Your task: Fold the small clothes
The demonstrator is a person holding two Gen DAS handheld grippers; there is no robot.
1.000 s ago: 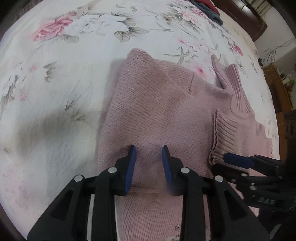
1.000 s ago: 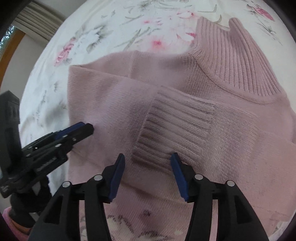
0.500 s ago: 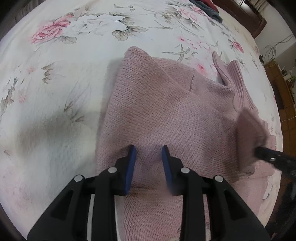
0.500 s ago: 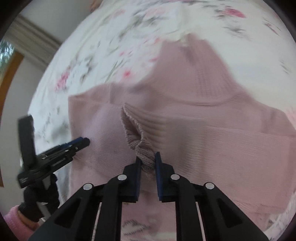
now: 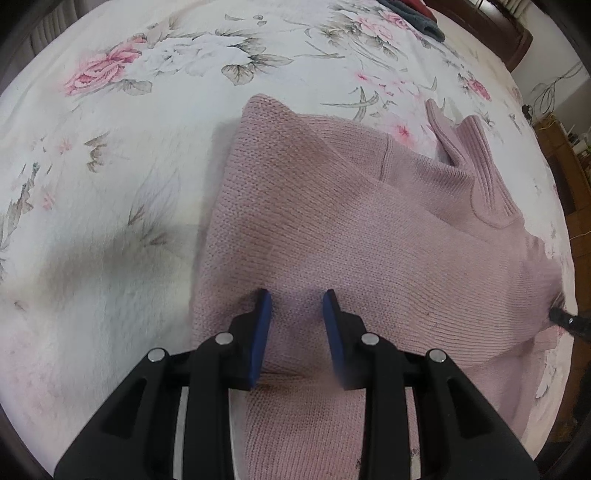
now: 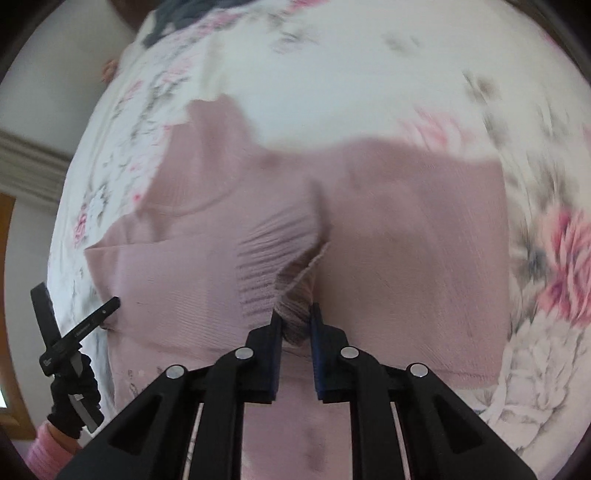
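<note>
A dusty-pink knitted sweater with a ribbed turtleneck lies spread on a bed covered with a white sheet printed with pink roses. The left gripper rests above the sweater's body near its lower edge, its blue-padded fingers parted with only flat knit between them, gripping nothing. The right gripper has its jaws nearly closed, pinching the ribbed cuff of a sleeve, which rises bunched off the sweater's front. That view is motion-blurred. Dark folded clothes lie at the bed's far edge.
</note>
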